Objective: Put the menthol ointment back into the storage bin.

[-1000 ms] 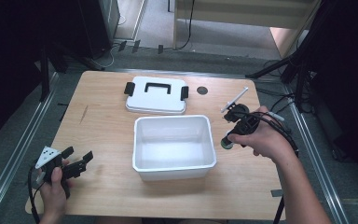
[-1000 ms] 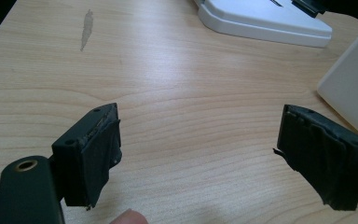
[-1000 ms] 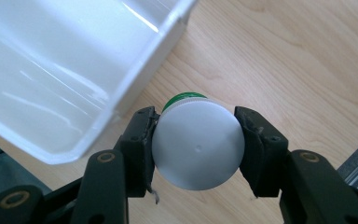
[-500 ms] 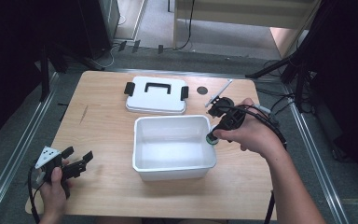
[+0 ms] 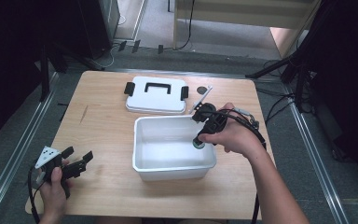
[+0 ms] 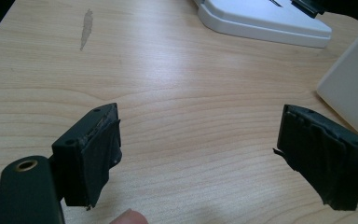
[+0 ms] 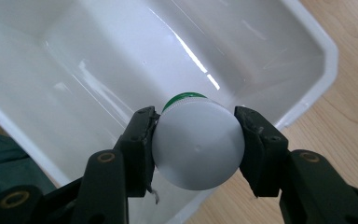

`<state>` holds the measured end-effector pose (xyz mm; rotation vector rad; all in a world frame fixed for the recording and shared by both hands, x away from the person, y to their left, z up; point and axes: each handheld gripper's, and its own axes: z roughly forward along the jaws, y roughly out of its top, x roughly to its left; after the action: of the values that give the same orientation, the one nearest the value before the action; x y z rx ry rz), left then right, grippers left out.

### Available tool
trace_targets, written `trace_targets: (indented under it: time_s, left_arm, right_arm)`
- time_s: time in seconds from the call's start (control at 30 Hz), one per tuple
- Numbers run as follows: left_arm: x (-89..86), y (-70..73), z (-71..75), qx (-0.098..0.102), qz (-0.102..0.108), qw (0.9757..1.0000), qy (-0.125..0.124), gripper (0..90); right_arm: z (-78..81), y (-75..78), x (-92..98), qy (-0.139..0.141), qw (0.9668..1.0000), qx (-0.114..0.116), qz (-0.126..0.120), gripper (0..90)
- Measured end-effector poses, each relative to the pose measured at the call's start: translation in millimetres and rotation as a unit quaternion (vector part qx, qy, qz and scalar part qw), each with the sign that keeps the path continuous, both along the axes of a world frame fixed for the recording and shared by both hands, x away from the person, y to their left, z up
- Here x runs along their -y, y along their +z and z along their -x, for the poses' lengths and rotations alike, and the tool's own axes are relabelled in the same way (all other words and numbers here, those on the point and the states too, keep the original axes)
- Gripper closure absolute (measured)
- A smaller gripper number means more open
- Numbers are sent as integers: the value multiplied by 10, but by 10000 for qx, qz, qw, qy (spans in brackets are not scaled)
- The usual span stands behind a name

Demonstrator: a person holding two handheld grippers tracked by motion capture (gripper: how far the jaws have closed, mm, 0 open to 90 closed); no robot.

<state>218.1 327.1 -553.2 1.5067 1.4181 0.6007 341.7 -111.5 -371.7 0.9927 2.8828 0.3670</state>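
One right hand [image 5: 230, 135] over white tub [image 5: 142, 161], fingers [image 7: 140, 144] clamping bottle [image 7: 196, 148]

We take this for a lab or test workshop, not a home: the plain wooden surface [image 5: 107, 121] stands alone on a grey floor [image 5: 326, 154] between two metal rails [image 5: 14, 158], loose black cables [image 5: 279, 100] run over the floor beside it, dark stands [image 5: 303, 70] and dark equipment crowd both sides, and a pale bench [image 5: 242, 11] stands behind
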Motion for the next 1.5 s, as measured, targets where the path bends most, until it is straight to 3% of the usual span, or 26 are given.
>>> trace_targets:
  time_s: [0.53,0.73,0.97,1.0,1.07,1.2,1.5]
  left_arm:
    - [-1,1,-1,-11,-7,10000,-4,145]
    - [-1,1,-2,-13,-6,10000,-5,144]
    - [-2,1,-1,-11,-5,10000,-4,144]
    - [-2,1,-1,-10,-1,10000,-5,145]
    - [-2,1,-1,-10,2,10000,-4,145]
    - [-1,1,-2,-14,-4,10000,-3,144]
    - [-1,2,-2,-21,-33,10000,-4,145]
  right_arm:
    - [-72,-608,-199,50,9992,-323,220,519]
    - [-60,-669,-272,163,9988,-193,416,519]
    - [-54,-790,-358,158,9979,-372,501,519]
    - [-51,-853,-374,276,9968,-316,679,518]
    - [-44,-873,-384,312,9964,-314,727,518]
    - [-9,-919,-435,490,9929,-202,1066,517]
    - [13,-925,-431,563,9914,-42,1182,486]
